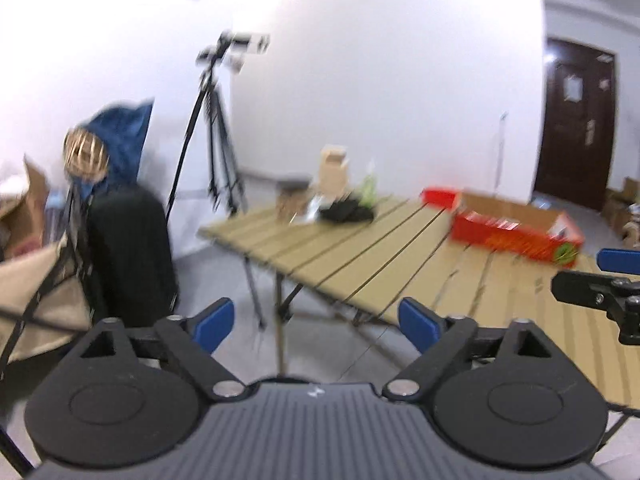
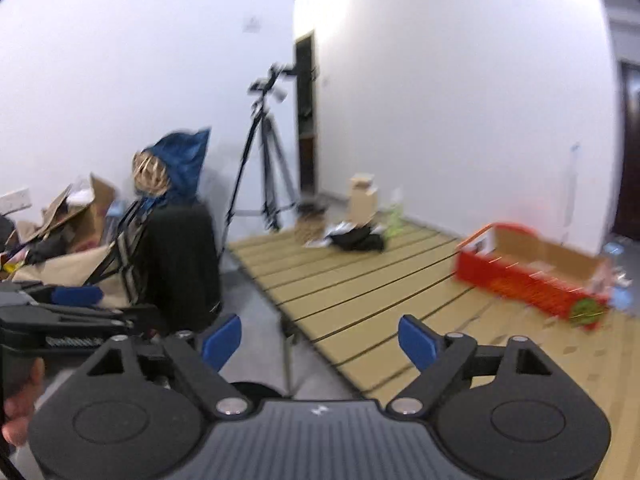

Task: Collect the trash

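Note:
A tan slatted folding table [image 1: 320, 256] [image 2: 320, 284] stretches ahead. At its far end lies a litter pile: a crumpled black item [image 1: 347, 212] [image 2: 360, 241], a small cardboard box [image 1: 332, 172] [image 2: 363, 200] and a green wrapper [image 1: 369, 192] [image 2: 394, 222]. An open red cardboard box [image 1: 516, 236] [image 2: 532, 280] sits on the right side of the table. My left gripper [image 1: 316, 320] [image 2: 116, 307] hangs open and empty above the table's near left corner. My right gripper [image 2: 320, 340] [image 1: 580, 274], to its right, is open and empty too. Both are well short of the litter.
A black tripod [image 1: 218, 152] [image 2: 264, 168] stands beyond the table's left corner. A dark draped chair [image 1: 128, 252] [image 2: 176, 264] with a blue bag [image 1: 124, 140] stands on the left, with piled cardboard boxes [image 2: 80, 212] behind it. A dark door [image 1: 576, 128] is at the right. A hand [image 2: 20, 412] shows at the lower left.

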